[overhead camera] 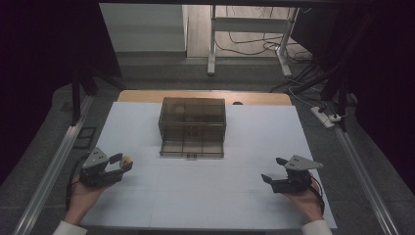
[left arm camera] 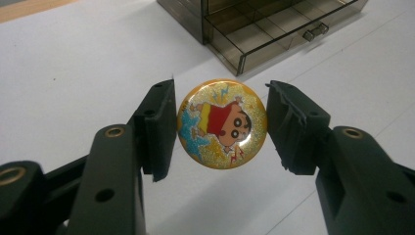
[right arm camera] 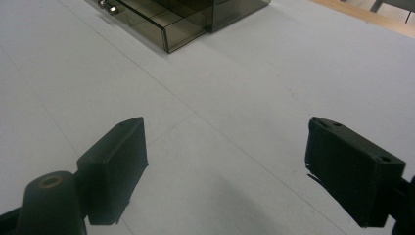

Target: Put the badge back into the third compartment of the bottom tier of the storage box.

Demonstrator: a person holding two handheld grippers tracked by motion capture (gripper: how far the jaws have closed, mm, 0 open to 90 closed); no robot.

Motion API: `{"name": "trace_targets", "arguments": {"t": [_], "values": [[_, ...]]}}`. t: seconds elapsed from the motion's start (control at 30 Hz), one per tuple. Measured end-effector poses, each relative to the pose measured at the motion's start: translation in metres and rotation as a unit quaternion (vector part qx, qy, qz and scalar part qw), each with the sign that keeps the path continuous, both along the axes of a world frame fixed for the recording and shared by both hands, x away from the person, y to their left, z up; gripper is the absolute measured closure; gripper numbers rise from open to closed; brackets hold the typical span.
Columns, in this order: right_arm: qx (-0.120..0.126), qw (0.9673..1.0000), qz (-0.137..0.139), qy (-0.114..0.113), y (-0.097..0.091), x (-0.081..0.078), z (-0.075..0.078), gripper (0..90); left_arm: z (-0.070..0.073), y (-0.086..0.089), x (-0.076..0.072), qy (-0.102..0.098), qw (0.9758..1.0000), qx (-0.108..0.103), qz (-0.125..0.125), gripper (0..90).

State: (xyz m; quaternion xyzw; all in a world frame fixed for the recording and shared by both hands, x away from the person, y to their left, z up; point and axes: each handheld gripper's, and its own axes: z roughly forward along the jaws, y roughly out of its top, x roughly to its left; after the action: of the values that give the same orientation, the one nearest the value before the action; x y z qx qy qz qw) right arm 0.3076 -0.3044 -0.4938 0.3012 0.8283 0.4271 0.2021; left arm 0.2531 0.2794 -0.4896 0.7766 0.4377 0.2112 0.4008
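One round cartoon badge [left arm camera: 222,124] sits pinched edge-on in the left claw [overhead camera: 124,164], the open drawer [overhead camera: 192,148] of the smoked organizer box [overhead camera: 192,117] ahead and rightward, while the right claw [overhead camera: 274,170] hovers spread, empty.
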Motion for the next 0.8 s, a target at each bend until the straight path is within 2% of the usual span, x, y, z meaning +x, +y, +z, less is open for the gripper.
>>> {"name": "trace_targets", "arguments": {"t": [0.33, 0.67, 0.8], "values": [[-0.004, 1.0, 0.002, 0.001, 0.001, 0.001, -0.001, 15.7, 0.004, -0.008, 0.007, 0.001, 1.0, -0.002, -0.002, 46.3], [-0.006, 1.0, 0.003, 0.001, 0.001, 0.0, -0.001, 15.7, 0.01, -0.023, 0.016, -0.003, 0.9998, -0.003, -0.017, 46.3], [-0.006, 1.0, 0.003, 0.001, 0.001, 0.0, -0.001, 15.7, 0.011, -0.028, 0.02, 0.002, 0.9996, -0.007, -0.027, 46.3]]}}
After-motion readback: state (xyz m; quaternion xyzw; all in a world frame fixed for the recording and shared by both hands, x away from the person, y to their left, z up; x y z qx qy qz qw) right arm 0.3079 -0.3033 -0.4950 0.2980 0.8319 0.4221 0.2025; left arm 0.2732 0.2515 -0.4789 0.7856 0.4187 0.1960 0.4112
